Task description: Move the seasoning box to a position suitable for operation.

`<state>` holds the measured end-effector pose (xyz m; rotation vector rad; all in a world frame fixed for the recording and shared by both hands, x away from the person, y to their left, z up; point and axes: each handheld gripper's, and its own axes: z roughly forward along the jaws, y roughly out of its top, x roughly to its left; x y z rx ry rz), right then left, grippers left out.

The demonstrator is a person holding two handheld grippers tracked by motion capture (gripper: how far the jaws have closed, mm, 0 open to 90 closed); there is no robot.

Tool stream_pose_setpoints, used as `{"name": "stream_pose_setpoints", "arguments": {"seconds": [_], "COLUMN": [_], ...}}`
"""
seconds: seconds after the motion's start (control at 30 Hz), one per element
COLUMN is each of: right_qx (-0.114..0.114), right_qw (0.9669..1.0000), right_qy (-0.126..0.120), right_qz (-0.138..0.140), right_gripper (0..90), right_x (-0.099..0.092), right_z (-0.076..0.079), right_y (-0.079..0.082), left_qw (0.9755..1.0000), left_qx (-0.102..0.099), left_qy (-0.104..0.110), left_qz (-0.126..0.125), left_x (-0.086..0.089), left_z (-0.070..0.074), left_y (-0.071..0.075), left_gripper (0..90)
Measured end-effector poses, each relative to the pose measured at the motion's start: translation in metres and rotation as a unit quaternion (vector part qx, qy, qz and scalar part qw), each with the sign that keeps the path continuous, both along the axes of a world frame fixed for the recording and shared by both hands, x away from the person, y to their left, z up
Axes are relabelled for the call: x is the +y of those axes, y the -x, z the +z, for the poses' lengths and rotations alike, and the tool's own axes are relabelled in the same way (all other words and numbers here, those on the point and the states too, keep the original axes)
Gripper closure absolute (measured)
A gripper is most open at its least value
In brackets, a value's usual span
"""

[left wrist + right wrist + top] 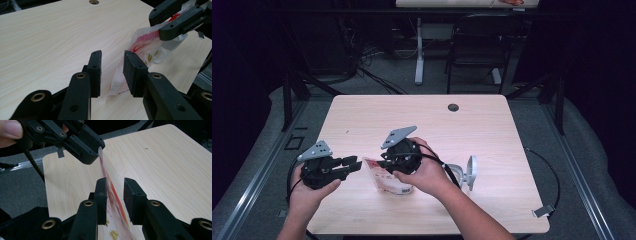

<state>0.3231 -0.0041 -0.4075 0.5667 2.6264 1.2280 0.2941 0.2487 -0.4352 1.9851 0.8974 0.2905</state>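
The left gripper lies low over the table, its jaws pointing toward the right gripper, which comes at it from the opposite side, so the two tips stand near each other. Between them stands a clear plastic bag with red print, held on edge above the wood. In the left gripper view the bag rises from between the two pads toward the upper right; the jaws stand about half open, the bag's near edge sits in the gap close to the right-hand pad, and I cannot tell whether that pad touches it. The right gripper shows there beyond, its jaws set either side of the bag's far end. In the right gripper view the bag runs edge-on between the pads, lying against the left-hand pad with clear space to the other, so the jaws are partly open and not clamped. Straight ahead of it the left gripper meets the bag's far top edge. Just behind the right hand sits a small white stand
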Motion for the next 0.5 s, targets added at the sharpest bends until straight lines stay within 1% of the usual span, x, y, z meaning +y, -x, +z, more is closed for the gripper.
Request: {"name": "stream_pose_setpoints", "arguments": {"seconds": [0.07, 0.1, 0.23, 0.27, 0.37, 0.5], "right_qx": [0.002, 0.002, 0.003, 0.004, 0.006, 0.007], "right_qw": [1.0, 1.0, 0.9999, 0.9999, 0.9998, 0.9997], "right_qy": [0.0, 0.006, 0.009, 0.013, 0.015, 0.017], "right_qz": [0.0, 0.003, 0.007, 0.009, 0.013, 0.015], "right_gripper": [73.5, 73.8, 74.8, 75.4, 78.3, 79.0], "right_x": [0.0025, 0.0032, 0.007, 0.0076, 0.0092, 0.0097], "right_z": [-0.0017, -0.0019, -0.0046, -0.0045, -0.0057, -0.0059], "right_y": [-0.0007, -0.0014, -0.0019, -0.0022, -0.0023, -0.003], "left_qw": [1.0, 1.0, 1.0, 1.0, 1.0, 1.0], "left_qx": [0.0, 0.0, 0.0, 0.0, 0.001, 0.001], "left_qy": [0.0, 0.0, 0.001, -0.001, 0.0, 0.002], "left_qz": [0.0, 0.0, 0.001, 0.0, 0.001, 0.0], "left_x": [0.0004, 0.0005, 0.0011, 0.0014, 0.0011, 0.0011], "left_z": [0.0, 0.0, 0.0002, 0.0002, -0.0003, -0.0007], "left_y": [-0.0001, 0.0, 0.0001, -0.0001, -0.0003, -0.0006], "left_gripper": [68.3, 68.3, 68.3, 68.3, 68.3, 68.3]}}
